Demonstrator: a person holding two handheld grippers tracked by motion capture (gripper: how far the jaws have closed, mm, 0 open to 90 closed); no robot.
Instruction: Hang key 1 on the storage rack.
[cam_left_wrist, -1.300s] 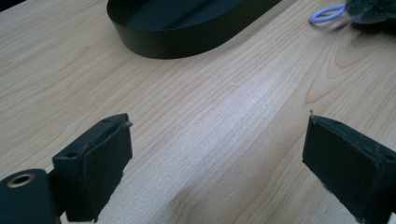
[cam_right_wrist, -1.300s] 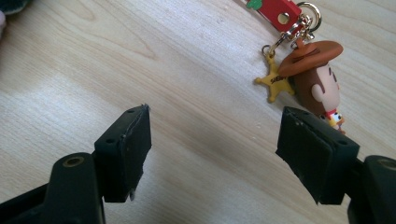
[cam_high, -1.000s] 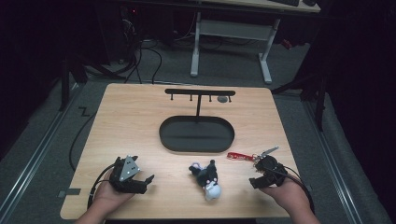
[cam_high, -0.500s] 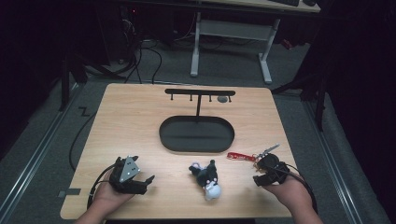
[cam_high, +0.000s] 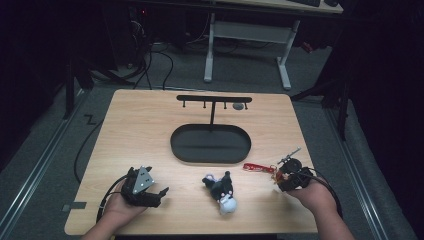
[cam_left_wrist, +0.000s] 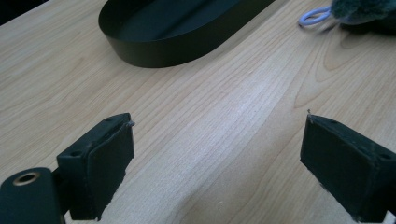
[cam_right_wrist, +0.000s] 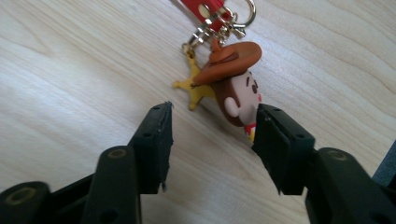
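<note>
Plush toy lies between both claws, near oval tray.

Setting: a lab or recording workspace, not a home. Evidence: a bare light-wood table stands alone on grey carpet, lit from above while the surroundings sit dark. Metal rails run along the floor on both sides of the table. Loose black cables trail across the carpet behind it. Farther back stands a white-legged desk with dark equipment beside it. On the table, a staged black oval tray with a T-shaped hook rack.
</note>
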